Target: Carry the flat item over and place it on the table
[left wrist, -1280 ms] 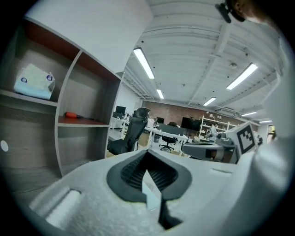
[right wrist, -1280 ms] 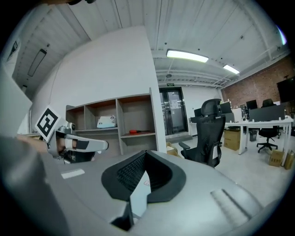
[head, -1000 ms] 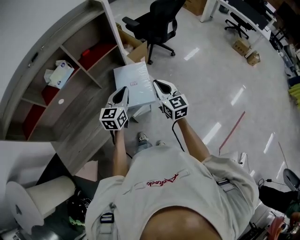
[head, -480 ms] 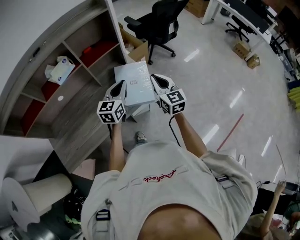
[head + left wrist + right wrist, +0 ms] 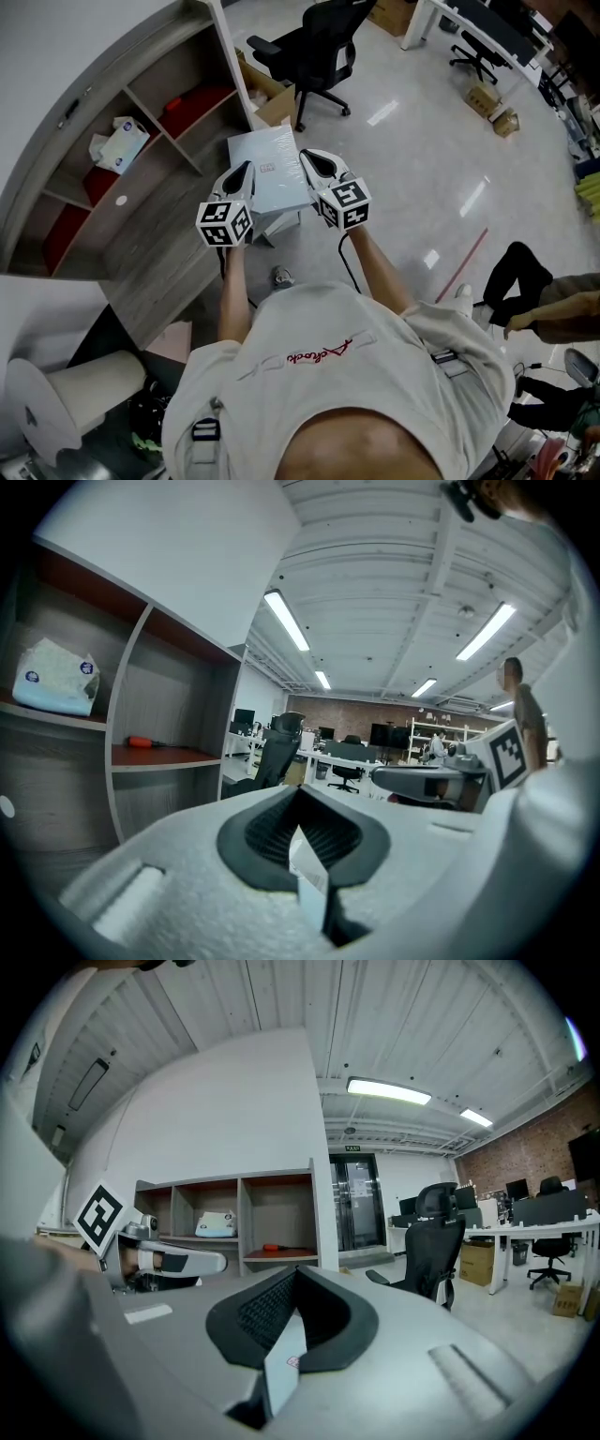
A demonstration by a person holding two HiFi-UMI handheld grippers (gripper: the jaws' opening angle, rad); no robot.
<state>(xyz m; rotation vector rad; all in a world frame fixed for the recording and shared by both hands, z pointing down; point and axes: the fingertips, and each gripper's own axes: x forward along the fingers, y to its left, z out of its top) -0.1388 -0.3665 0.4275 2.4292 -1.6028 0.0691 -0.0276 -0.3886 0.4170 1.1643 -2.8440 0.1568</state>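
Two grips share the load: my left gripper (image 5: 242,185) and right gripper (image 5: 317,169) each clamp an opposite edge of the pale blue-grey plastic-wrapped flat package (image 5: 270,169), holding it level in mid-air beside the grey wooden shelf unit (image 5: 159,202).

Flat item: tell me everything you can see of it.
The flat item is a thin, pale blue-white rectangular pack with a glossy, film-like surface and a small label bearing a red mark. It is held about level in the air above the floor, beside the shelf unit. The left claw pinches its left edge, the right claw its right edge.
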